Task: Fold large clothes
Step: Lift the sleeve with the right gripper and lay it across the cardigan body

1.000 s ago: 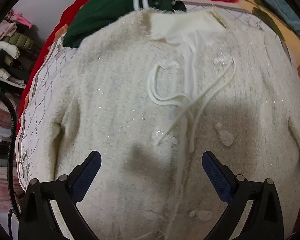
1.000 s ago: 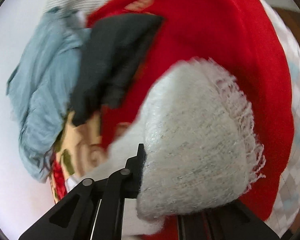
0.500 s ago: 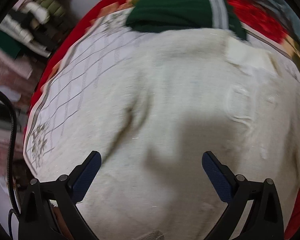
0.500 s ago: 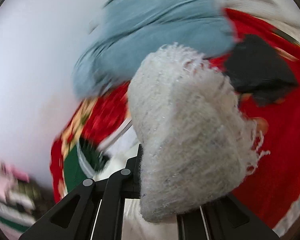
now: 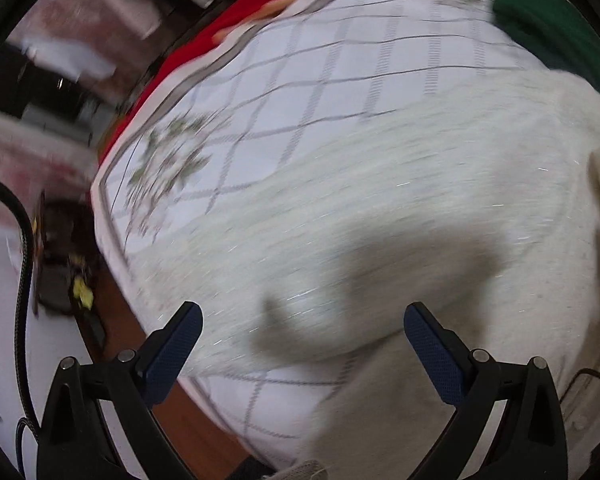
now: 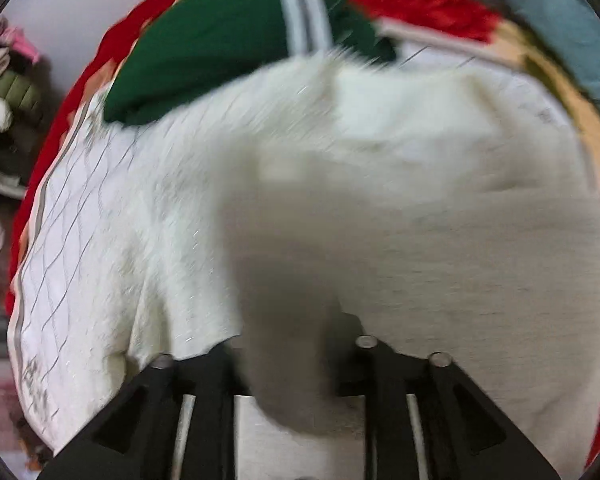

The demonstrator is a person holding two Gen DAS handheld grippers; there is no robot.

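Quilted white bedspread point(image 5: 340, 56) with a grey diamond grid and a leafy print covers the bed; I see a red blanket point(image 5: 188, 44) along its far edge and wooden floor below the near corner. Both views are motion-blurred. My left hand-held gripper point(image 5: 302, 332) hovers over the cream fuzzy cardigan point(image 5: 400, 208), its blue-padded fingers point(image 5: 172, 354) spread wide with nothing between them; its shadow falls on the knit just ahead. Cardigan lies spread across the bedspread, taking up most of the right and centre of the left view, with bare quilt showing beyond it to the left. A green garment point(image 5: 556, 36) sits at the far right corner, touching the cardigan's edge. From the right wrist, my right hand-held gripper point(image 6: 296, 360) is clenched on a bunched fold of the cardigan point(image 6: 420, 208), and the cloth hides the fingertips. Rest of the cream knit drapes away over the bed. Beyond it lie the green garment point(image 6: 204, 44) with its grey stripes, more red cloth and a pale blue garment point(image 6: 568, 20) at the far right. Stacked clothes point(image 6: 4, 92) sit at the left edge.
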